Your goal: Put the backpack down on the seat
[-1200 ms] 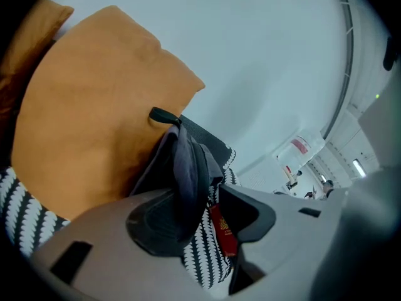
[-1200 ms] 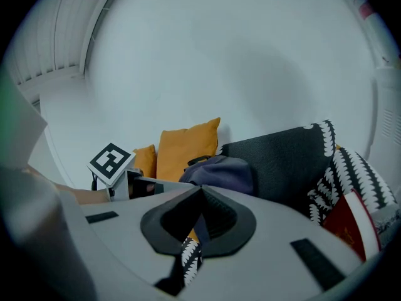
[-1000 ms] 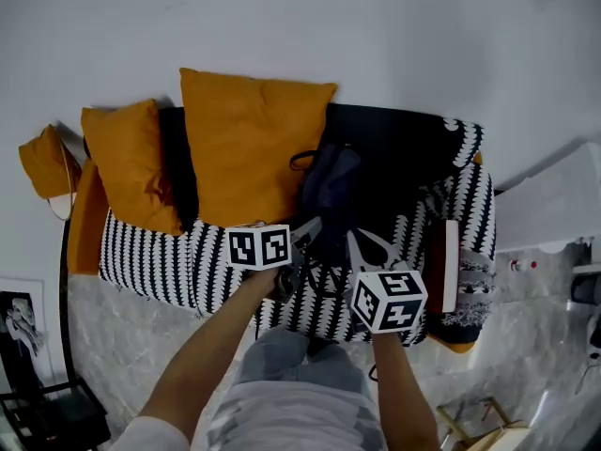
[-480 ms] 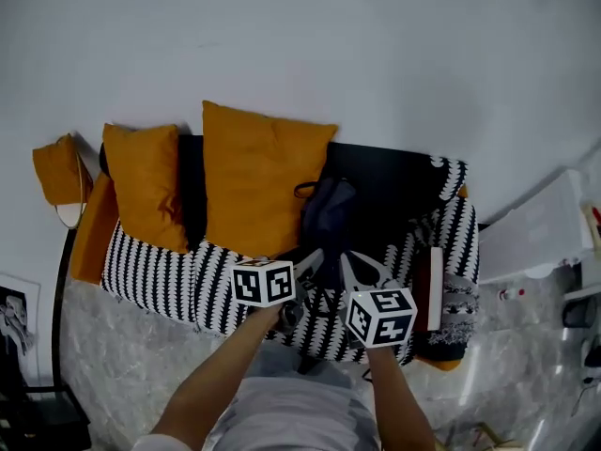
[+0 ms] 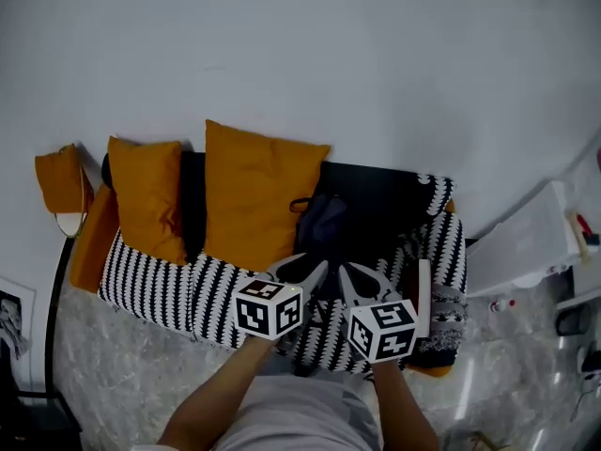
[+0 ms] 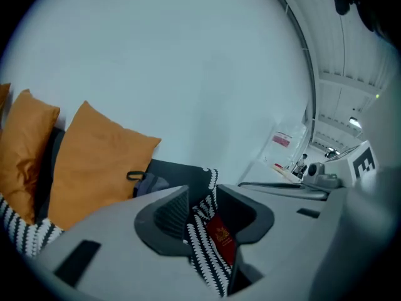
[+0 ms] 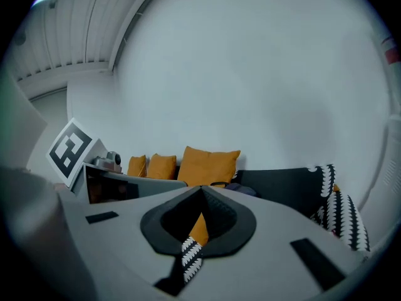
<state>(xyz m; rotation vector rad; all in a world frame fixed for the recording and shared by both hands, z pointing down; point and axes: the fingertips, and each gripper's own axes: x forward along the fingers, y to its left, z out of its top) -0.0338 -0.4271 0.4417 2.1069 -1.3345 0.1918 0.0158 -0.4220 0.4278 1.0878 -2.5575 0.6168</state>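
Backpack (image 5: 324, 222): dark, set down on the sofa (image 5: 160, 272) seat. It leans upright against the dark backrest, with its left side against the large orange cushion (image 5: 258, 194). A carry loop shows at its top. In the left gripper view we see it again (image 6: 148, 182), tucked beside that same cushion.

Left claw (image 5: 304, 269): jaws apart and closing. Its own view (image 6: 202, 190) shows nothing between the pads, only the black-and-white sofa cover and a small red booklet (image 6: 222, 238) far beyond the gap. The claw is off the backpack and hovers over the front edge of the seat.

Right claw (image 5: 362, 278): jaws together, tips meeting in its own view (image 7: 202, 190), with nothing gripped. Cushion and sofa cover show through the opening behind the tips. It also sits near the front of the seat, just beside the left claw.

Marker cubes: one on each claw, left (image 5: 269, 310) and right (image 5: 383, 328), both facing the head camera.

Surroundings: a second, smaller orange cushion (image 5: 146, 197) stands left of the large one. A plain pale wall (image 5: 282, 54) rises behind the sofa. The floor (image 5: 122, 376) in front looks marbled grey. The person's forearms reach in from the bottom of the head view.
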